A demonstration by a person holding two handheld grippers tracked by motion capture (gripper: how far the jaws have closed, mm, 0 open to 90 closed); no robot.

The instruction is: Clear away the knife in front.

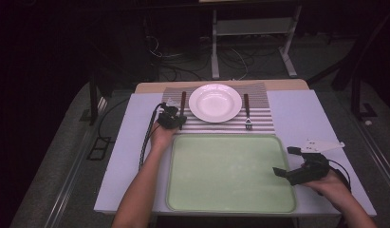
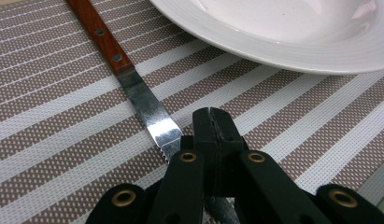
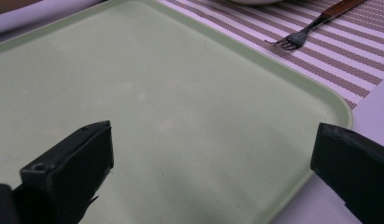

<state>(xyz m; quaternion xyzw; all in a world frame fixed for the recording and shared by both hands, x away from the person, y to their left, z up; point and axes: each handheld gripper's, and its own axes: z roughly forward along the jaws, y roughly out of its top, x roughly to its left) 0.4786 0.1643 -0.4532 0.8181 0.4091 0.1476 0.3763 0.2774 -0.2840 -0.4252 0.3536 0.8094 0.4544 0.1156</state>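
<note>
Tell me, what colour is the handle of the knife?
The knife has a reddish-brown wooden handle with metal rivets, clearest in the left gripper view.

We reach our left forearm (image 1: pixel 140 185) up toward twelve o'clock, the left claw (image 1: pixel 172 118) at its end with jaws pressed together. Our right hand (image 1: pixel 331 183) sits low at four o'clock, wrist bent inward; the right claw (image 1: pixel 290 162) points toward nine o'clock with jaws spread wide apart.
</note>
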